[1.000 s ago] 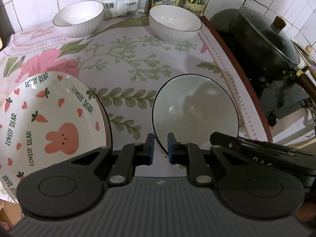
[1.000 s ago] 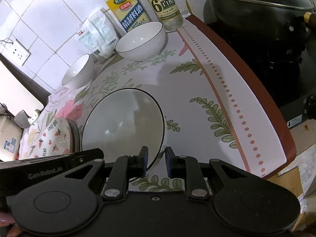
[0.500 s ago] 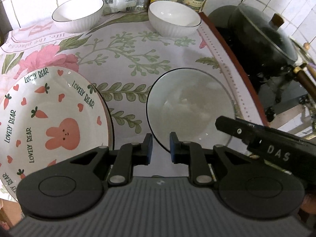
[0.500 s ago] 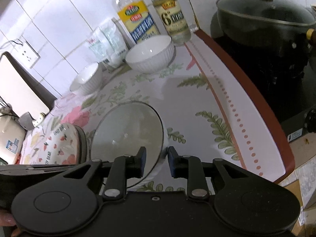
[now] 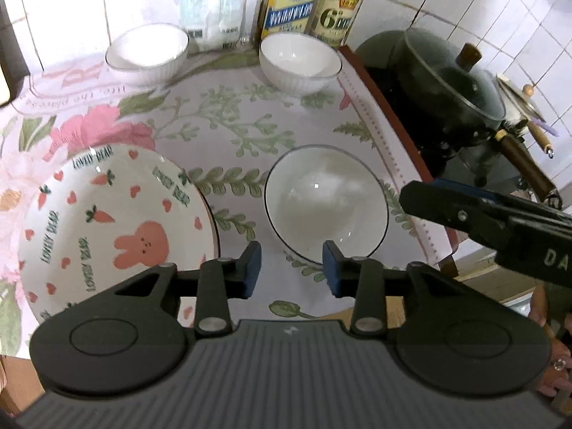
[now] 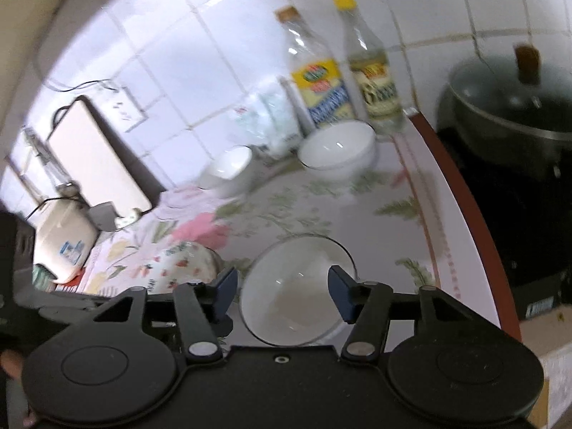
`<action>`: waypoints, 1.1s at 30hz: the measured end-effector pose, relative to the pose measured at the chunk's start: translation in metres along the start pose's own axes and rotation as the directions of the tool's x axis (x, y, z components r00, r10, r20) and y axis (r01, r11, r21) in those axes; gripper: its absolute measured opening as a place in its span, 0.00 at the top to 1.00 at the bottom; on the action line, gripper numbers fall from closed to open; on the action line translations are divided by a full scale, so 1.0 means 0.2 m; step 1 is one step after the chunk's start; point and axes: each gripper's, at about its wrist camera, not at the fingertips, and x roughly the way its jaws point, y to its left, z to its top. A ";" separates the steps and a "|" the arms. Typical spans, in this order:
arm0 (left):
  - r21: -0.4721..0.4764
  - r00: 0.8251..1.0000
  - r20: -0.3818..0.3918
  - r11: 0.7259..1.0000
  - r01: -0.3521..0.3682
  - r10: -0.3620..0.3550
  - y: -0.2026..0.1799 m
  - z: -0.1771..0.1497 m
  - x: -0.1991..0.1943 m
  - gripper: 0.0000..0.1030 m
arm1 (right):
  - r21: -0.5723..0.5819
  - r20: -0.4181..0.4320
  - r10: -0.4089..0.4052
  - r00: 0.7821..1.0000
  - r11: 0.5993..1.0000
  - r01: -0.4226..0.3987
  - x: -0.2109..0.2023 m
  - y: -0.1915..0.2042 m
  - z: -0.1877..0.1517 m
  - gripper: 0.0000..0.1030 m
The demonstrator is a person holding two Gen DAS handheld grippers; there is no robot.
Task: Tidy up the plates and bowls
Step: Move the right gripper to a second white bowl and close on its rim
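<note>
A white plate with a dark rim [image 5: 325, 203] lies on the floral cloth near the front; it also shows in the right wrist view [image 6: 296, 296]. A rabbit-print plate [image 5: 107, 225] lies to its left, seen too in the right wrist view [image 6: 178, 268]. Two white ribbed bowls stand at the back, one left [image 5: 146, 50] and one right [image 5: 300, 62]. My left gripper [image 5: 291, 268] is open and empty just before the dark-rimmed plate. My right gripper [image 6: 282, 293] is open and empty above that plate; its body [image 5: 500, 221] shows in the left wrist view.
Two bottles [image 5: 311, 3] and a bag [image 5: 211, 7] stand against the tiled wall behind the bowls. A dark lidded pot [image 5: 447, 82] sits on the stove to the right, past the cloth's red edge [image 5: 389, 103]. A white appliance [image 6: 60, 236] stands far left.
Both grippers have opened from nearly shut. Both have pulled back and risen from the dark-rimmed plate, which stays on the cloth.
</note>
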 end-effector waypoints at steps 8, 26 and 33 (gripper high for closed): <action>0.022 0.999 0.037 1.000 0.001 -0.002 0.00 0.08 -0.11 0.55 | -0.136 0.035 -0.001 0.999 0.991 0.006 -0.09 0.08 0.10 0.38; 0.008 0.987 0.162 1.000 -0.026 0.024 0.04 0.34 0.00 0.31 | -0.174 0.110 0.039 0.993 0.984 -0.020 0.04 -0.10 0.36 0.37; -0.006 0.983 0.177 0.999 -0.040 0.040 0.06 0.49 0.11 0.30 | -0.059 0.036 0.048 0.998 0.997 -0.046 0.30 -0.25 0.44 0.37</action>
